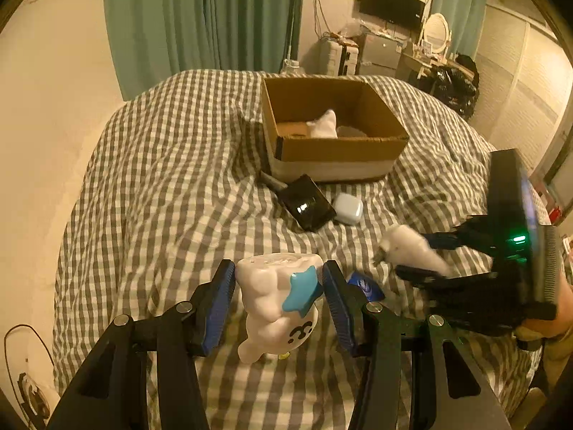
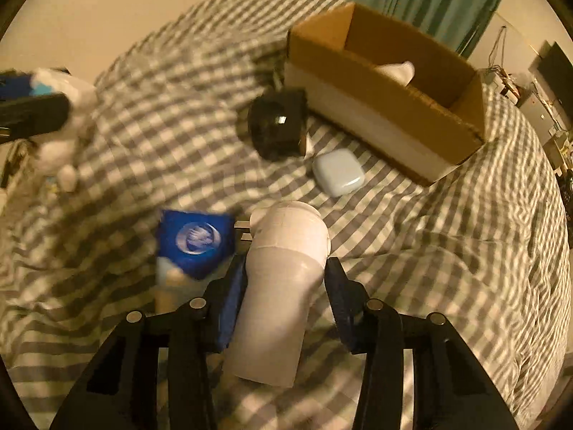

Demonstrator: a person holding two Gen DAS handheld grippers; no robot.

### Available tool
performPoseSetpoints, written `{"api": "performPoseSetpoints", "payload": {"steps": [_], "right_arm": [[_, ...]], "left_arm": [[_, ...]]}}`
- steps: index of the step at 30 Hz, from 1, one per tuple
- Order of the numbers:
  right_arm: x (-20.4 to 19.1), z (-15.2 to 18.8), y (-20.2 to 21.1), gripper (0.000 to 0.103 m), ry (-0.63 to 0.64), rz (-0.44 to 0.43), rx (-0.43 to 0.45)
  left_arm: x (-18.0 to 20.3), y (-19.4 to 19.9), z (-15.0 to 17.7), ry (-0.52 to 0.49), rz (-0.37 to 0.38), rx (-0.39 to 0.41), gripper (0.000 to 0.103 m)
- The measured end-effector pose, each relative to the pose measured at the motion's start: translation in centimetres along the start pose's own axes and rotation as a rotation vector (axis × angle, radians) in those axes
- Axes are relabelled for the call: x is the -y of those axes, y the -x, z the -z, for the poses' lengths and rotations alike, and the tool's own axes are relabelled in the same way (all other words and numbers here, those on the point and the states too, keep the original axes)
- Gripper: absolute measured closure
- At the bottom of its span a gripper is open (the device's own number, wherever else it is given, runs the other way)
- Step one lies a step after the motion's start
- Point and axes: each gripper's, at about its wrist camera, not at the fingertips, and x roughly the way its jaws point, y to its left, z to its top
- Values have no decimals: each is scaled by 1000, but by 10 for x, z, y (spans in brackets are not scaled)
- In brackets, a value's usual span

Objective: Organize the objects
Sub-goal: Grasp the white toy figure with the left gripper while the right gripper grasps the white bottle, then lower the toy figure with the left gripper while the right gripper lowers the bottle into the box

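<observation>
Left wrist view: left gripper (image 1: pixel 279 297) clamped on figurine (image 1: pixel 277 301), lifted clear of bed (image 1: pixel 161 165), base toward box (image 1: pixel 333 125), long axis along fingers. Right wrist view: right gripper (image 2: pixel 286 297) clenched on white bottle (image 2: pixel 283 286), cap end pointing forward. Likely risks: glossy figurine slipping; bottle nudging blue packet (image 2: pixel 195 242) alongside.

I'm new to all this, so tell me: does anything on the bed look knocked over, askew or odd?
Mostly just scattered clutter. The toy hangs head-down between the left gripper's fingers. The blue packet lies crooked beside the white bottle in the right gripper. Nothing looks spilled or broken.
</observation>
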Motion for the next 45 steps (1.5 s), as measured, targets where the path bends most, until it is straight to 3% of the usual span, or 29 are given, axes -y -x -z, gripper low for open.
{"api": "performPoseSetpoints", "payload": {"steps": [11, 17, 23, 27, 33, 39, 45], "right_arm": [[31, -39, 76, 59, -49, 28, 174], [60, -72, 116, 59, -92, 58, 278], [91, -113, 134, 59, -137, 67, 359], [109, -138, 125, 59, -171, 72, 376], [142, -168, 77, 59, -226, 50, 354], [175, -191, 13, 59, -287, 44, 287], [202, -193, -29, 59, -348, 5, 294]], "left_arm": [[4, -16, -42, -7, 51, 35, 52], [13, -11, -93, -25, 70, 108, 52], [18, -27, -155, -22, 32, 147, 52], [19, -52, -191, -30, 26, 158, 52], [20, -107, -228, -29, 40, 139, 52], [31, -163, -232, -41, 44, 88, 52], [45, -201, -228, -88, 46, 61, 52]]}}
